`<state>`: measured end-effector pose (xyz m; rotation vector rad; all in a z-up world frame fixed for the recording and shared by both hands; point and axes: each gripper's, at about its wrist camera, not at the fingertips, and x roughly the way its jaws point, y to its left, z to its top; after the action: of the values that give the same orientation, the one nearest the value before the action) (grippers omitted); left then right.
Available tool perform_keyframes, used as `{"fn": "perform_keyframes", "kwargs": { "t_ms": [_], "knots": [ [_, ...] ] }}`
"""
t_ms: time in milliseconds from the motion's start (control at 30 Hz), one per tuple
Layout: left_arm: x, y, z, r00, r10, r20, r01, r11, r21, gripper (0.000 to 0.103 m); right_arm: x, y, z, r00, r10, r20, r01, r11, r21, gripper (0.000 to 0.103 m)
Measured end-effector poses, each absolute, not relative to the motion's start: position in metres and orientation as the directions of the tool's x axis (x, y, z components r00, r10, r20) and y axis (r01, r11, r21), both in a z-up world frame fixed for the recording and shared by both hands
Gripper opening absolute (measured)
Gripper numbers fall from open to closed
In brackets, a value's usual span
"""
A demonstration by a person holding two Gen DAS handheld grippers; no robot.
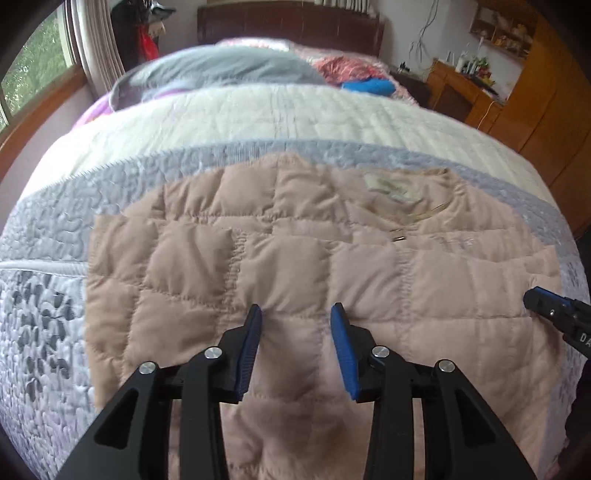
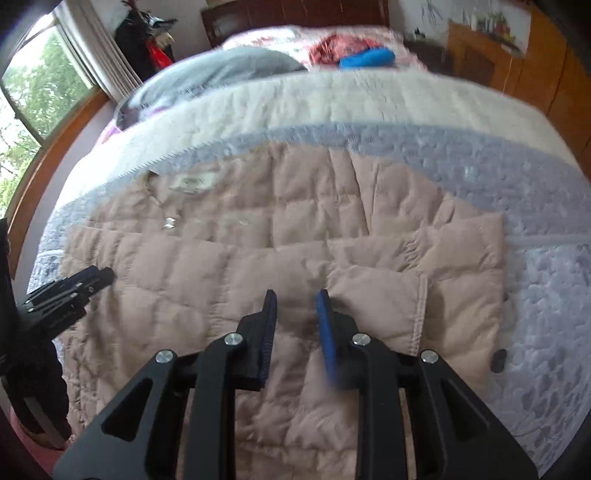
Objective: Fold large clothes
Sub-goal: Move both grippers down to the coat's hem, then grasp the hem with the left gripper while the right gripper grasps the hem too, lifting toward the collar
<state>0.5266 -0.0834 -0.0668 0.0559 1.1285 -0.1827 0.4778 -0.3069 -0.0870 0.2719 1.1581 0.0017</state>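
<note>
pink quilted jacket [image 1: 295,258] lies flat beneath both parted, empty jaws

A bedroom in a home. Shown by a wide bed [image 1: 295,122] under a quilted grey and cream cover, with a dark wooden headboard [image 1: 288,29] at its far edge. Also by a grey pillow [image 1: 218,72] near the far left corner of the bed, and red and blue bedding [image 1: 354,74] heaped toward the far right corner. Curtained window [image 1: 40,74] on the left wall; wooden dresser [image 1: 465,92] cluttered with bottles on the right, beside a tall wooden wardrobe [image 1: 546,110].
</note>
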Motion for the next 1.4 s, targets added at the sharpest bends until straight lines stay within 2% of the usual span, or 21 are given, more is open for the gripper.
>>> {"fn": "perform_keyframes", "kwargs": {
  "t_ms": [133, 200, 333, 433, 533, 633, 700, 767, 833, 1000, 1200, 1300, 1367, 1400],
  "knots": [
    [0.531, -0.093, -0.076, 0.419, -0.091, -0.903, 0.192, 0.981, -0.009, 0.041, 0.488, -0.313, -0.116, 0.384, 0.19, -0.904, 0.16, 0.95, 0.268, 0.021],
    [0.527, -0.092, -0.07, 0.419, -0.098, -0.903, 0.188, 0.982, -0.02, 0.04, 0.483, -0.314, -0.11, 0.397, 0.187, -0.899, 0.141, 0.955, 0.261, 0.021],
    [0.494, -0.06, -0.036, 0.436, -0.191, -0.879, 0.193, 0.974, -0.115, 0.04, 0.431, -0.313, -0.073, 0.465, 0.266, -0.845, 0.068, 0.94, 0.333, 0.024],
    [0.442, -0.019, -0.01, 0.466, -0.21, -0.859, 0.227, 0.967, -0.113, 0.041, 0.371, -0.321, -0.052, 0.496, 0.325, -0.805, -0.01, 0.929, 0.369, 0.034],
    [0.382, 0.026, -0.002, 0.474, -0.209, -0.855, 0.24, 0.965, -0.103, 0.053, 0.303, -0.327, -0.044, 0.504, 0.327, -0.799, -0.058, 0.936, 0.346, 0.044],
    [0.32, 0.072, -0.01, 0.473, -0.175, -0.863, 0.206, 0.975, -0.085, 0.063, 0.235, -0.335, -0.046, 0.502, 0.326, -0.801, -0.071, 0.939, 0.337, 0.048],
    [0.278, 0.102, -0.021, 0.449, -0.179, -0.875, 0.164, 0.98, -0.117, 0.063, 0.194, -0.34, -0.052, 0.489, 0.35, -0.799, -0.075, 0.93, 0.361, 0.051],
    [0.242, 0.127, -0.031, 0.432, -0.203, -0.879, 0.137, 0.978, -0.159, 0.063, 0.153, -0.343, -0.059, 0.484, 0.377, -0.79, -0.085, 0.919, 0.386, 0.061],
    [0.206, 0.14, -0.041, 0.415, -0.249, -0.875, 0.123, 0.968, -0.217, 0.064, 0.131, -0.341, -0.067, 0.481, 0.366, -0.797, -0.074, 0.922, 0.379, 0.062],
    [0.16, 0.144, -0.063, 0.408, -0.325, -0.853, 0.127, 0.946, -0.299, 0.067, 0.086, -0.348, -0.095, 0.459, 0.361, -0.812, -0.007, 0.915, 0.403, 0.063],
    [0.151, 0.133, -0.083, 0.389, -0.356, -0.85, 0.12, 0.934, -0.336, 0.067, 0.07, -0.352, -0.112, 0.462, 0.387, -0.798, 0.016, 0.896, 0.443, 0.062],
    [0.15, 0.123, -0.085, 0.381, -0.369, -0.847, 0.133, 0.929, -0.345, 0.066, 0.071, -0.347, -0.12, 0.449, 0.397, -0.8, -0.002, 0.896, 0.444, 0.052],
    [0.15, 0.116, -0.085, 0.381, -0.355, -0.854, 0.139, 0.935, -0.327, 0.065, 0.074, -0.342, -0.124, 0.444, 0.397, -0.803, -0.008, 0.898, 0.439, 0.041],
    [0.15, 0.115, -0.085, 0.381, -0.351, -0.855, 0.139, 0.936, -0.323, 0.06, 0.075, -0.341, -0.125, 0.444, 0.396, -0.804, -0.014, 0.9, 0.436, 0.037]
  ]
}}
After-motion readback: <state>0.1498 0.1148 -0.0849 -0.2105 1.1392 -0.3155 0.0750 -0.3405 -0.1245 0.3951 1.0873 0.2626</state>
